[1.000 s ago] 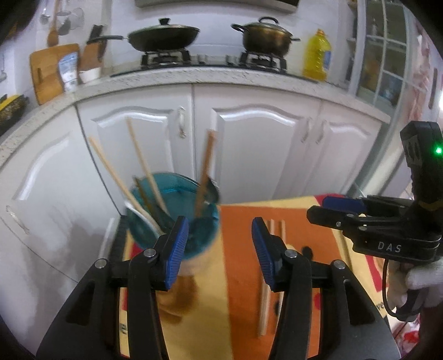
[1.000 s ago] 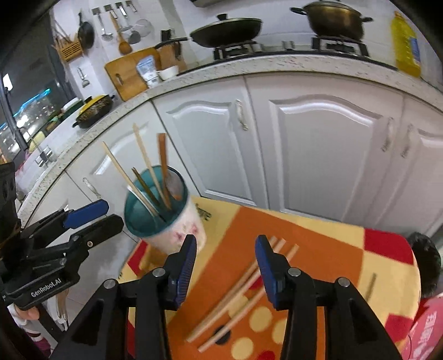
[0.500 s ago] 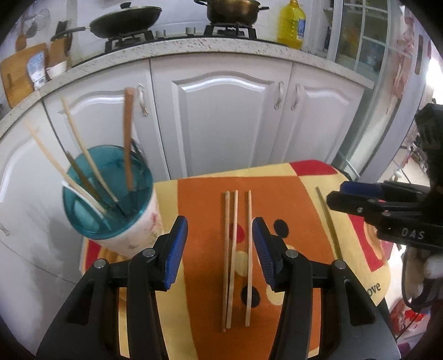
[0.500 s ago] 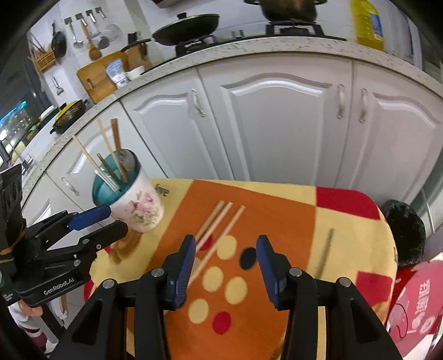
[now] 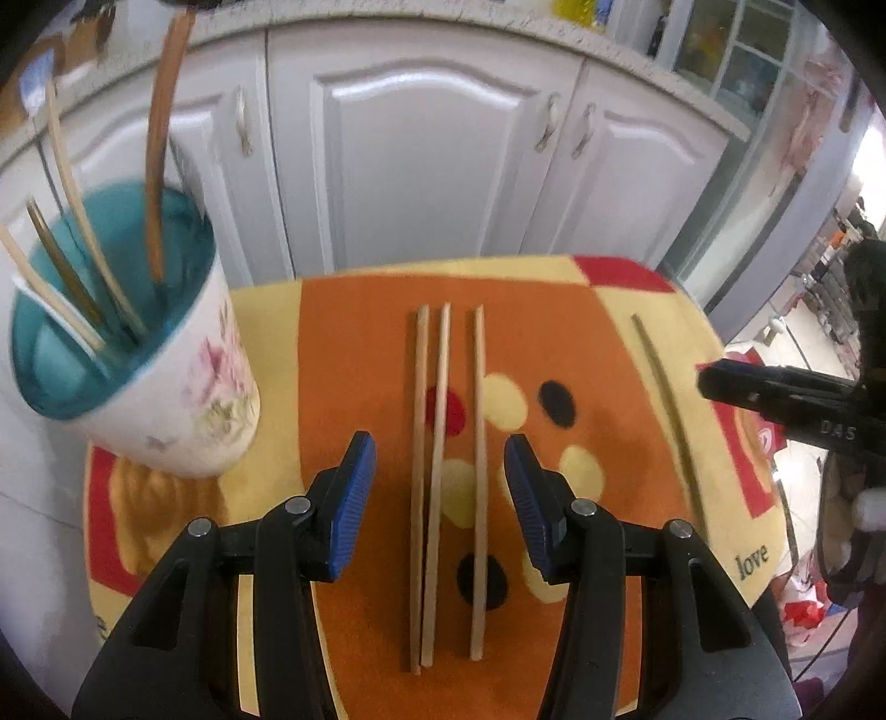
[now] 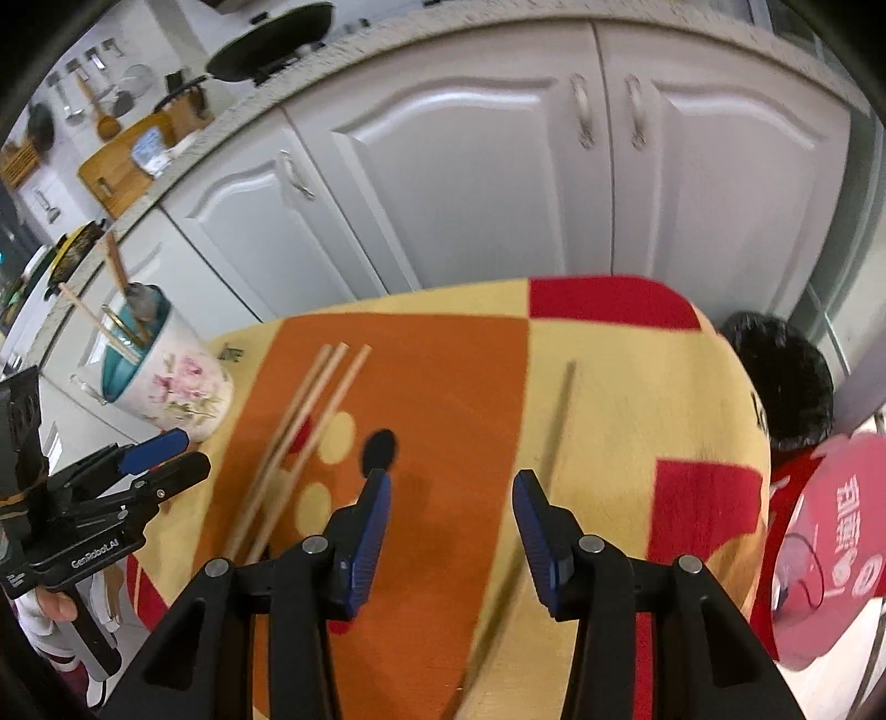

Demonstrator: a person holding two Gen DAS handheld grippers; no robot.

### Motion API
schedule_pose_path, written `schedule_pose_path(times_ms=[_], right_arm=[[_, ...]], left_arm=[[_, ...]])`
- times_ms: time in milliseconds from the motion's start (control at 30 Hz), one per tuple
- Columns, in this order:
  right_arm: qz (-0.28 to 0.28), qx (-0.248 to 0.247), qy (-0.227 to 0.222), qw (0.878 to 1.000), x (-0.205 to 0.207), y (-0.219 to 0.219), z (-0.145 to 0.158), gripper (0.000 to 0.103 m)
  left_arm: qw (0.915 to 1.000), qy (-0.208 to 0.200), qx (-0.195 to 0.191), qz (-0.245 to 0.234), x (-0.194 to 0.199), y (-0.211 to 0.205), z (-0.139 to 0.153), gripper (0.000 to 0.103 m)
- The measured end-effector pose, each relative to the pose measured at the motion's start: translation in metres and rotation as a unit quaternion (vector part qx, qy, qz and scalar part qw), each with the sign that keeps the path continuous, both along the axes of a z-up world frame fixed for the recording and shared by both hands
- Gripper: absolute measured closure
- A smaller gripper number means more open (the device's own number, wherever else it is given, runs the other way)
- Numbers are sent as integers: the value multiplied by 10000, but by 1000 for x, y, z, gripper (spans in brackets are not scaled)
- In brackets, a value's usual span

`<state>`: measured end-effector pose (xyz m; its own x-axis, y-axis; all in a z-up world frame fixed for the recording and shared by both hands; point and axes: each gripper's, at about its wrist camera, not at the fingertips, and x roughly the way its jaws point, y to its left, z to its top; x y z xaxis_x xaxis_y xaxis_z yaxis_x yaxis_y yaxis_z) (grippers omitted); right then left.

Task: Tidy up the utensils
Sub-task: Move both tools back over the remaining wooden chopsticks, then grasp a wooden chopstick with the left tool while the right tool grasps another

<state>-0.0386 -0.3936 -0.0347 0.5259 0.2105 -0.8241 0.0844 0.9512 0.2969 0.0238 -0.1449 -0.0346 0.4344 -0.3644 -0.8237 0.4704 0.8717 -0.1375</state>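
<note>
Cabinets [image 5: 432,166] with white panelled doors form the backdrop in both views, beneath a speckled countertop [image 6: 232,111]. On that counter, in the right wrist view, sit a dark pan [image 6: 271,41] and a wooden cutting board [image 6: 124,160].

Table [image 5: 554,310] in front of the cabinets is covered by a cloth patterned in orange, yellow and red with coloured dots; the word "love" is printed near its right edge in the left wrist view.

Utensil holder [image 5: 166,387], white with a floral print and a teal interior, stands upright at the left end of the table. It contains several chopsticks and a darker wooden handle, all leaning against its rim.

Left gripper [image 5: 440,487] hangs over the orange section, jaws apart with nothing clamped. Its blue pads [image 5: 354,498] flank the near part of the three chopsticks as seen from its own camera; contact with them is not evident.

Right gripper [image 6: 451,526] is likewise spread and empty, positioned over the cloth with the single dark chopstick passing just beside its right pad.

Three light wooden chopsticks [image 5: 443,471] lie roughly parallel on the orange section, two touching, the third slightly apart.

One dark chopstick [image 5: 664,410] lies alone on the yellow section, well apart from the three.
</note>
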Motion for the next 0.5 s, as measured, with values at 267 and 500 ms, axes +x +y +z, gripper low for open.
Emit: schedule_pose_path(times_ms=[267,500], right_arm=[[-86,224,76,9997,7,-4,-16,59],[-64,278,155,9995,9,-5,-21,59]], left_arm=[[9989,361,80,280,25,-1,-36,67],[9982,422,240,351,48,-18,-52,69]])
